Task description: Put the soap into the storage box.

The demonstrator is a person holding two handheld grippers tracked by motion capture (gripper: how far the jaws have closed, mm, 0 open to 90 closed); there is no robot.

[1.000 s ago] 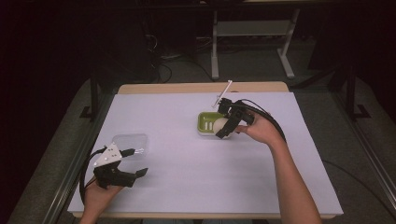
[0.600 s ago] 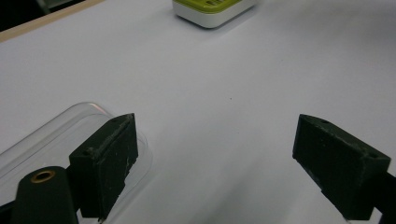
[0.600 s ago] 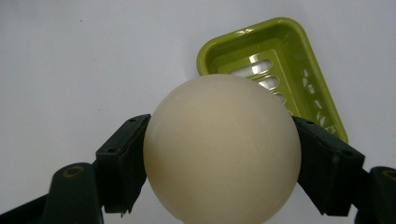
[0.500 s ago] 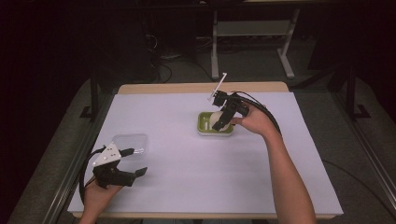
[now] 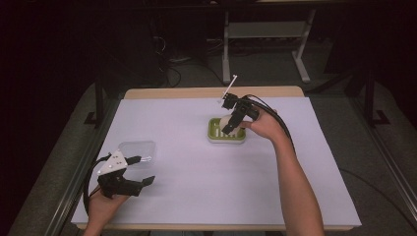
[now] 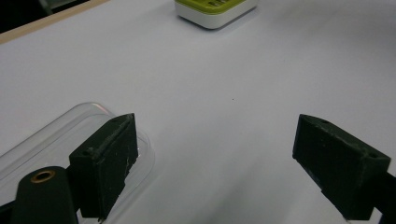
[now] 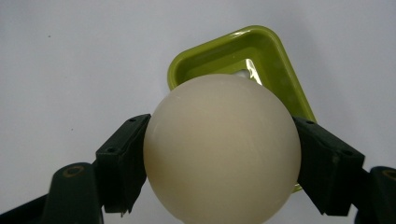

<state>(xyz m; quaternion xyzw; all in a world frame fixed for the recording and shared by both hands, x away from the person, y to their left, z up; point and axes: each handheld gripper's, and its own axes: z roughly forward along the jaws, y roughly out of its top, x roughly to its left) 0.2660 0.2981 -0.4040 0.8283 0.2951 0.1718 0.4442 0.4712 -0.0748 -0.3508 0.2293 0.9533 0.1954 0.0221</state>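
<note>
Fingers (image 7: 123, 158) clamp smooth cream ball (image 7: 222, 149).

A lab-style recording bay, not a home.

I see a work table (image 5: 196, 196) with a plain white sheet laid to its edges, a wooden strip showing along its far edge, and metal rails (image 5: 74, 182) along its sides. Beyond the far edge the room is dark, with cables (image 5: 169, 61) on a grey floor (image 5: 344, 142) and a white metal stand (image 5: 265, 37).
</note>
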